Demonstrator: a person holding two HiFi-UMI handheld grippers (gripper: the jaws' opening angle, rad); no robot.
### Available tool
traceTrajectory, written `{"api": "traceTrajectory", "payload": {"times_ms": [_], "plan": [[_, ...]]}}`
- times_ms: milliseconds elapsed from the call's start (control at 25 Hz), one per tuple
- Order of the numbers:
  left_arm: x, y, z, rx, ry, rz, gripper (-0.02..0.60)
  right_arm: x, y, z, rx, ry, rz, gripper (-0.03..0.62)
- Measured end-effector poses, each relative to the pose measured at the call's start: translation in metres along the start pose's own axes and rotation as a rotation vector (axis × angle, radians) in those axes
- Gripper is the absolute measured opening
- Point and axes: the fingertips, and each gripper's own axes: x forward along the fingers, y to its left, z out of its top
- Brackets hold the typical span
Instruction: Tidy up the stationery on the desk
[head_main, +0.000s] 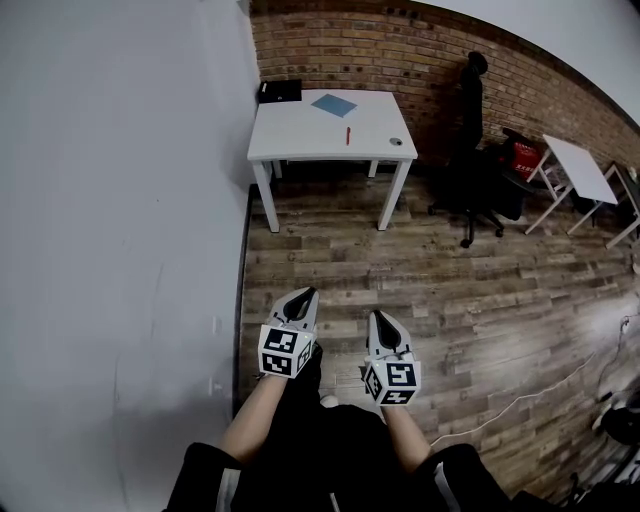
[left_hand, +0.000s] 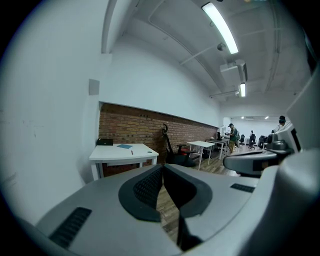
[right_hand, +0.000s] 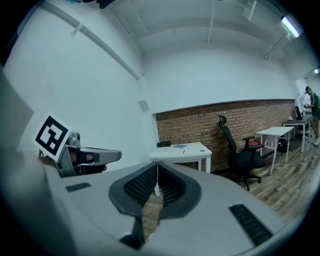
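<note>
Holding left gripper (head_main: 305, 294) and right gripper (head_main: 377, 317) low over wood floor (head_main: 450, 280), jaws of both pressed together, empty. Well ahead, on white desk (head_main: 300, 135) by wall: red pen (head_main: 348, 135), blue notebook (head_main: 334, 104), black box (head_main: 279, 92).

The bench (head_main: 300, 135) is showing plain white. On it a black case (head_main: 278, 91) is sitting at the far left corner, with a light blue sheet (head_main: 333, 104) and a red pen (head_main: 348, 135) nearer. The far brick wall (head_main: 400, 45) is glowing red-brown and the plank floor (head_main: 470, 290) is looking grey-brown. The left gripper (head_main: 307, 293) and right gripper (head_main: 377, 315) are showing pale grey shells, black jaws and black-and-white square markers.
</note>
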Motion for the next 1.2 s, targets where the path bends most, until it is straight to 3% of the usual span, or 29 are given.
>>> {"api": "traceTrajectory", "payload": {"times_ms": [600,800,1200], "plan": [[0.079,0.054,0.017,-0.012,-0.004,-0.028,0.021,0.089,-0.023,0.016,0.008,0.015,-0.012,0.023],[0.123,0.084,0.018,-0.019,0.011,-0.042,0.021,0.140,-0.027,0.021,-0.036,0.037,-0.012,0.023],[0.225,0.165,0.048,-0.013,0.057,-0.075,0.021,0.272,-0.046,0.052,0.000,0.072,-0.025,0.023]]}}
